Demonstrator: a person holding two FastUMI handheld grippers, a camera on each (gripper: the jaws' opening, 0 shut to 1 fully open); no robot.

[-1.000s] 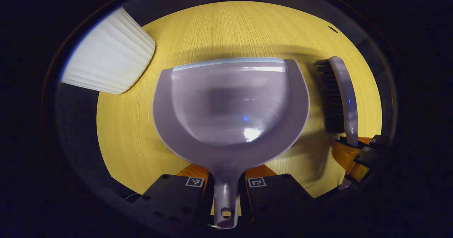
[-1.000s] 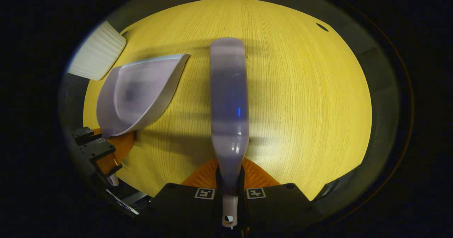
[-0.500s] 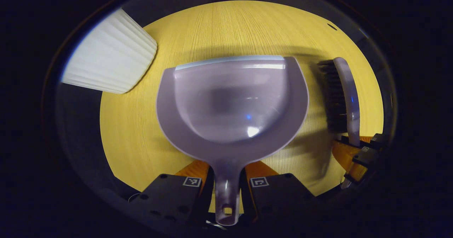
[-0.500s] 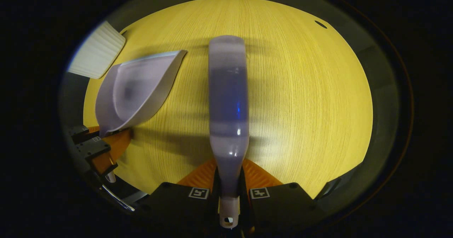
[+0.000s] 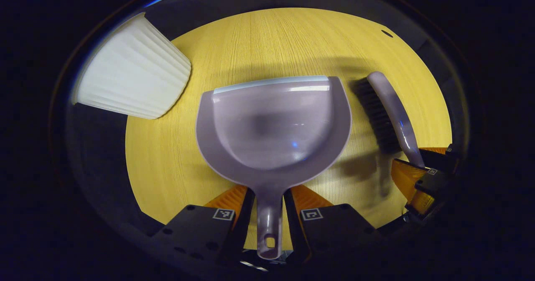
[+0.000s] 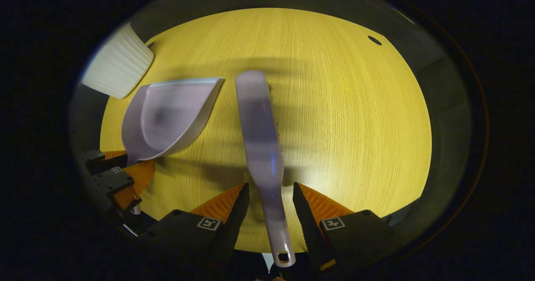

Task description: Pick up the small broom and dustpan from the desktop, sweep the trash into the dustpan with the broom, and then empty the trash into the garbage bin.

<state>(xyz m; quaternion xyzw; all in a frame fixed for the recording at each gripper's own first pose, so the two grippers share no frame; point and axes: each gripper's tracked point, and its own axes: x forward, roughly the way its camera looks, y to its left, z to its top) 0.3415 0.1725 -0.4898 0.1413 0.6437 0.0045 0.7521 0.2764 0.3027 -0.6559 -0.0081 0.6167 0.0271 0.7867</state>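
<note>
The grey dustpan [image 5: 273,122] lies flat on the yellow wooden table [image 5: 271,38], mouth pointing away. Its handle runs between the fingers of my left gripper [image 5: 268,191], which is open with a small gap on each side. The grey broom [image 6: 259,126] lies on the table just right of the dustpan [image 6: 167,118], bristles facing the pan. Its handle passes between the spread fingers of my open right gripper [image 6: 270,185] without touching them. In the left gripper view the broom [image 5: 391,109] and the right gripper [image 5: 422,172] sit at the right edge.
A white ribbed garbage bin [image 5: 129,80] stands at the table's far left corner, also seen as the bin [image 6: 117,63] in the right gripper view. A small dark hole [image 6: 375,40] marks the far right of the tabletop. Bare wood stretches to the right of the broom.
Both grippers have opened, letting go of the dustpan handle and the broom handle. The broom has dropped lower and tilted slightly toward the dustpan.
</note>
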